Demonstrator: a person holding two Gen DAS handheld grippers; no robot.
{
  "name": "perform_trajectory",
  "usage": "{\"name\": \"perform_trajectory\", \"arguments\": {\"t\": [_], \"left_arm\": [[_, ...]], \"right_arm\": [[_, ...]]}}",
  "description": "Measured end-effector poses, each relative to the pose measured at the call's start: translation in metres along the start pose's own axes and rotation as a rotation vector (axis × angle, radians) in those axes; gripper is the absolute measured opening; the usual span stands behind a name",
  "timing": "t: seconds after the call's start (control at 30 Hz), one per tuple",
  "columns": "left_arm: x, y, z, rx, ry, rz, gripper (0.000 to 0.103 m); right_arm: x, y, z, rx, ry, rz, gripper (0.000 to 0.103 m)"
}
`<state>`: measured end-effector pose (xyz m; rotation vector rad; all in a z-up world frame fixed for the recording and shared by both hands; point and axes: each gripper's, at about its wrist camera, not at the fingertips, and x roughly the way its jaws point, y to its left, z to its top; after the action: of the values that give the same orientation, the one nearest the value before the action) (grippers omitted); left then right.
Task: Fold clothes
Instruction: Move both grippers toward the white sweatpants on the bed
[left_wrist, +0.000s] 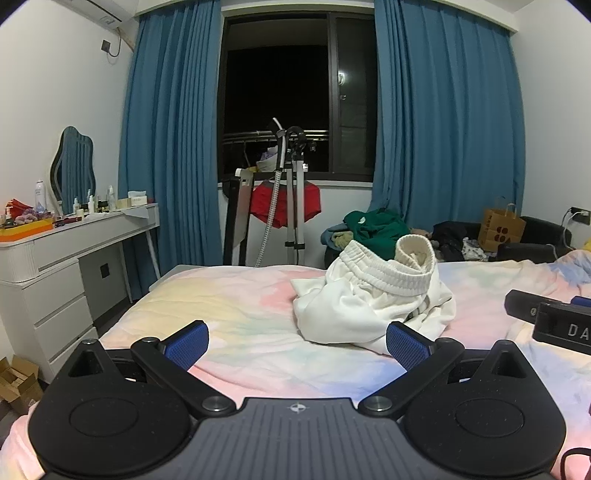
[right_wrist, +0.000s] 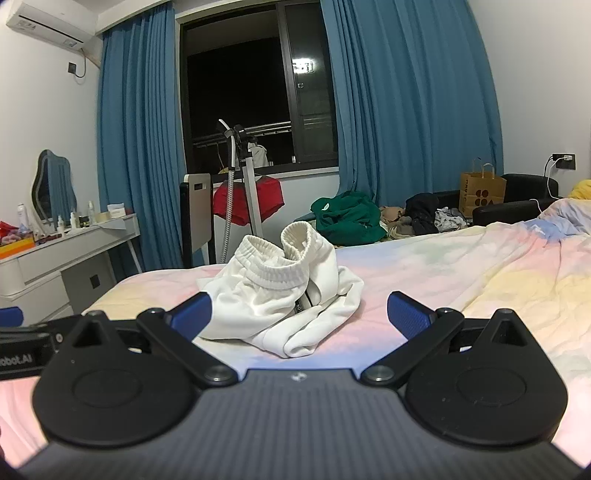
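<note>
White sweatpants bunched on the bed, ahead of both tongs

The white sweatpants (right_wrist: 284, 295) lie in a crumpled heap on the pastel bedspread (right_wrist: 461, 280), ribbed waistband standing up on the far side; no long axis can be read from the bundle. From the right tongs (right_wrist: 299, 314) the heap sits dead ahead, just beyond the blue pads and between them. From the left tongs (left_wrist: 297, 341) it lies ahead and off to the right, near the right pad. Both tongs are spread wide, pinching nothing. The right one looks better centred on it.
</note>
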<state>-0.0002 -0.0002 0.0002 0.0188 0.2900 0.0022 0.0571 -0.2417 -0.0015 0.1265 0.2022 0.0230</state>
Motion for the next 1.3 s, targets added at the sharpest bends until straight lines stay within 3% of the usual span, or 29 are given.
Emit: {"name": "perform_trajectory", "arguments": {"t": [0.53, 0.63, 0.83, 0.97, 1.03, 1.3], "left_arm": [[0.008, 0.004, -0.012, -0.01, 0.03, -0.028, 0.103], [0.003, 0.004, -0.005, -0.017, 0.038, -0.057, 0.103], [-0.03, 0.002, 0.007, 0.008, 0.071, -0.043, 0.103], [-0.054, 0.002, 0.038, 0.006, 0.097, 0.008, 0.103], [-0.069, -0.002, 0.057, 0.034, 0.084, 0.068, 0.103], [-0.127, -0.004, 0.118, 0.131, 0.108, 0.186, 0.103]], "right_arm": [[0.002, 0.005, 0.0, 0.01, 0.033, -0.004, 0.103], [-0.008, 0.002, 0.008, 0.043, 0.043, 0.007, 0.103], [-0.041, -0.004, 0.033, 0.133, 0.025, 0.025, 0.103], [-0.065, 0.004, 0.053, 0.117, 0.021, 0.022, 0.103], [-0.079, 0.009, 0.063, 0.093, 0.022, 0.019, 0.103], [-0.121, 0.015, 0.098, 0.102, 0.05, 0.001, 0.103]]}}
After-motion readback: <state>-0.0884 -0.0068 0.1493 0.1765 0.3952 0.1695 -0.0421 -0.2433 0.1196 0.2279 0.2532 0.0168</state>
